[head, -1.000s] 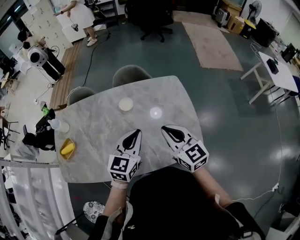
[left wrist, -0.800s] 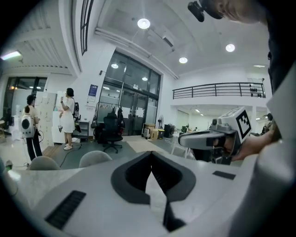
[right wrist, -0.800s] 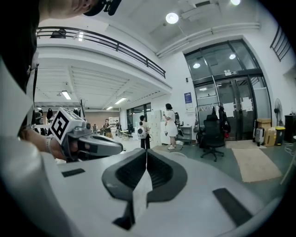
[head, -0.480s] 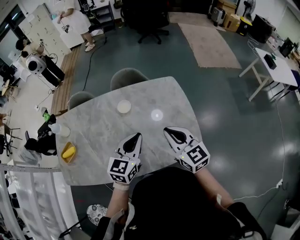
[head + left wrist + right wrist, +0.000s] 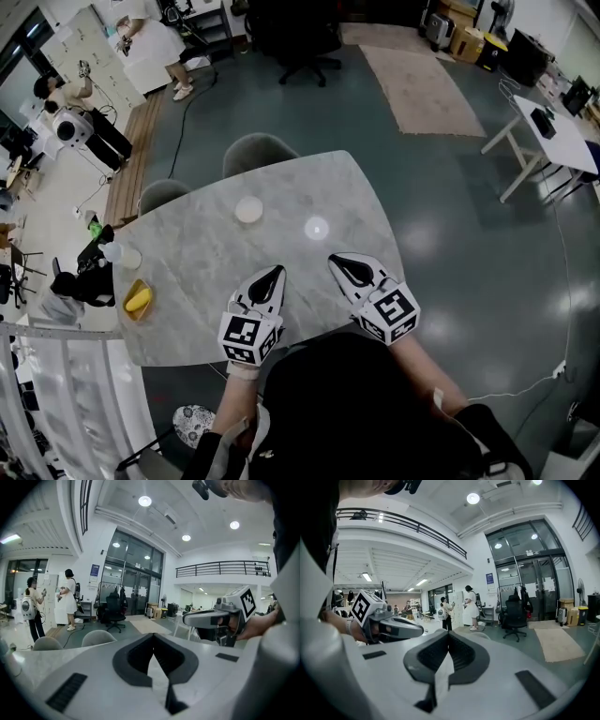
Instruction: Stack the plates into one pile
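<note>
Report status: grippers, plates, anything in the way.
Left gripper shut, empty. Right gripper shut, empty. Cream plate untouched, farther across table. Nothing between.

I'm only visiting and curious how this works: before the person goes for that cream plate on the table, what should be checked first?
1. The left hand-held gripper is empty: ok, jaws together, nothing between them.
2. The right hand-held gripper is empty: ok, jaws together, nothing held.
3. Jaws apart enough to take a plate: not ok, both are shut.
4. The cream plate lies in plain view on the table: ok.
5. A second plate to stack: cannot tell; the pale round spot may be a plate or a lamp's glare.
</note>
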`<state>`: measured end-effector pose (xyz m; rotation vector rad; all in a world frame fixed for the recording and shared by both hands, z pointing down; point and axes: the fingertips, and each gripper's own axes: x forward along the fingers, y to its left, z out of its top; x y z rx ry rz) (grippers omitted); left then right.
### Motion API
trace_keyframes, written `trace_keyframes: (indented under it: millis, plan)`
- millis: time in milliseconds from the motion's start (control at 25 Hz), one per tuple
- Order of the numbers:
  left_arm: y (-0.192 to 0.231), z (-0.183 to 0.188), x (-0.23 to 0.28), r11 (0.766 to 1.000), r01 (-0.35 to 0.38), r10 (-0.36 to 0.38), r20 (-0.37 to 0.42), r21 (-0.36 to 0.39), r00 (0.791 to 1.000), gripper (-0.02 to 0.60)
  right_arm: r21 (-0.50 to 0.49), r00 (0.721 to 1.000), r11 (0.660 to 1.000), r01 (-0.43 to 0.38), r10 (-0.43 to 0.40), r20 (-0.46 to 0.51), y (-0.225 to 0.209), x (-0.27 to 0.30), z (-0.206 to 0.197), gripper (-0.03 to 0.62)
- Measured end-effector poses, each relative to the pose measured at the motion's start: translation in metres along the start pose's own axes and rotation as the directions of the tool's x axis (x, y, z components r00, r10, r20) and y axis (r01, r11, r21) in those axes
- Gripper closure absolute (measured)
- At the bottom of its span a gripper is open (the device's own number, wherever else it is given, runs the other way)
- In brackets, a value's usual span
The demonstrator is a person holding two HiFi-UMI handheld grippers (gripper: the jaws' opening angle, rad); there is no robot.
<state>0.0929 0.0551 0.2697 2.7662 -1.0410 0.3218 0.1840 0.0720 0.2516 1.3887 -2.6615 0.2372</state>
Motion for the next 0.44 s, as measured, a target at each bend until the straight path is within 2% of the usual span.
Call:
trace_keyframes:
  millis: [440]
  plan:
    - [0.0049, -0.0074, -0.0089, 1.0, -0.031, 0.03, -0.031, -0.002, 0.999, 0.572, 0.004, 1.0, 1.0, -0.006, 0.006, -0.001, 0.0078, -0.0004, 0.0006, 0.577]
